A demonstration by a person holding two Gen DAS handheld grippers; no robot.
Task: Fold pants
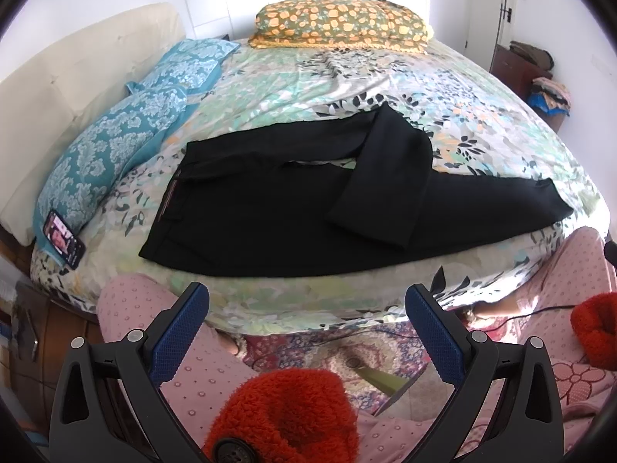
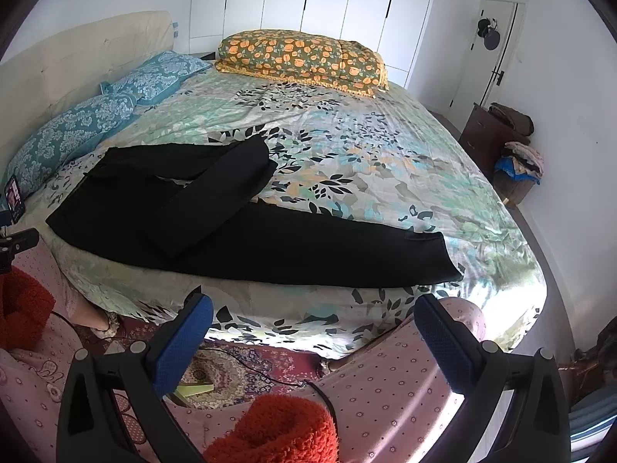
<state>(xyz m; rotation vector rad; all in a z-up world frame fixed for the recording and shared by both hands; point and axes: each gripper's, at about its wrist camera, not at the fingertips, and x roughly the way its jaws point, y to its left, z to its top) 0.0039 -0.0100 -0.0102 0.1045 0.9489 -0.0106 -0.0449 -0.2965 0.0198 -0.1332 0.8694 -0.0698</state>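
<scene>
Black pants (image 1: 270, 216) lie flat on the floral bed sheet (image 1: 308, 77) near the bed's front edge, waistband to the left. The far leg is folded back across the near leg, which stretches right to its hem (image 1: 547, 200). The pants also show in the right wrist view (image 2: 270, 239), hem at right (image 2: 443, 258). My left gripper (image 1: 306, 305) is open and empty, held back from the bed's front edge. My right gripper (image 2: 314, 312) is open and empty, also short of the bed edge.
Two blue patterned pillows (image 1: 115, 142) and a phone (image 1: 63, 239) lie at the left by the cream headboard (image 1: 77, 77). An orange floral pillow (image 1: 339, 25) is at the far side. Pink-clad knees (image 2: 405, 378) and a patterned rug (image 2: 239, 370) are below. A dresser with clothes (image 2: 501, 135) stands right.
</scene>
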